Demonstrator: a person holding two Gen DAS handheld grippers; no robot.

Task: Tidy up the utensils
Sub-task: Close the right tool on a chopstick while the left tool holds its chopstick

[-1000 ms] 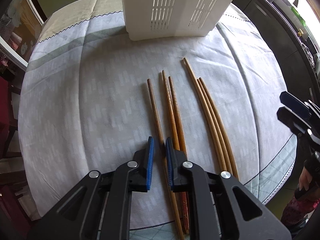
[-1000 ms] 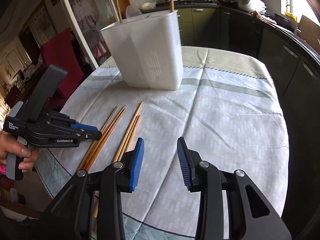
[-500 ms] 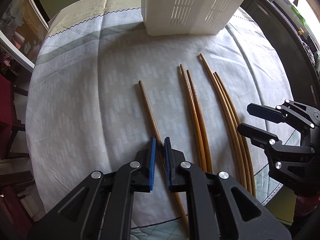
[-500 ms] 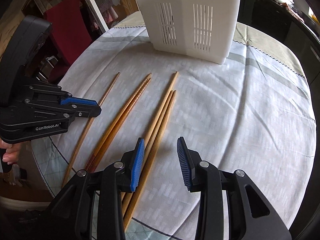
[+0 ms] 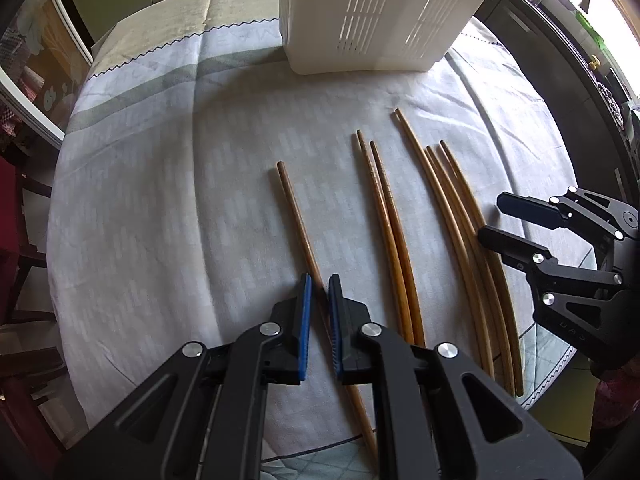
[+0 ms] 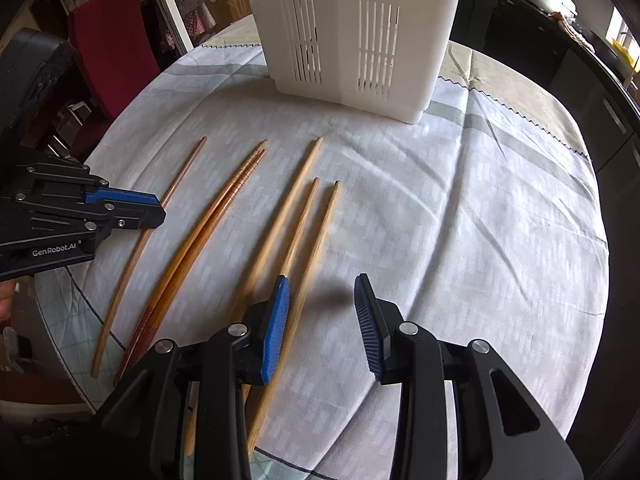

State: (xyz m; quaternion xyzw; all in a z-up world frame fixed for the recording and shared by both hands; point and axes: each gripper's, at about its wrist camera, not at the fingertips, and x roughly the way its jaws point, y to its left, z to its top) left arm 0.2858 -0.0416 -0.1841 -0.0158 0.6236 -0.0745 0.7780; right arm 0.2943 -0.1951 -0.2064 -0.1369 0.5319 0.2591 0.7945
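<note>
Several wooden chopsticks lie on the cloth-covered round table in front of a white slotted utensil holder (image 5: 380, 12). My left gripper (image 5: 319, 284) is shut on a single brown chopstick (image 5: 294, 208), the leftmost one; it also shows in the right wrist view (image 6: 132, 258). A darker pair (image 5: 390, 224) lies to its right, then three pale chopsticks (image 5: 460, 232). My right gripper (image 6: 322, 284) is open just above the rightmost pale chopsticks (image 6: 316, 224); it also shows in the left wrist view (image 5: 490, 220).
The holder (image 6: 352, 32) stands at the far side of the table. The tablecloth (image 5: 160, 200) is pale grey with a green stripe. A red chair (image 6: 116, 40) stands left of the table, dark cabinets (image 6: 560, 52) to the right.
My left gripper closed on the single chopstick and drew it left, away from the darker pair. My right gripper came in low over the pale chopsticks, still open.
</note>
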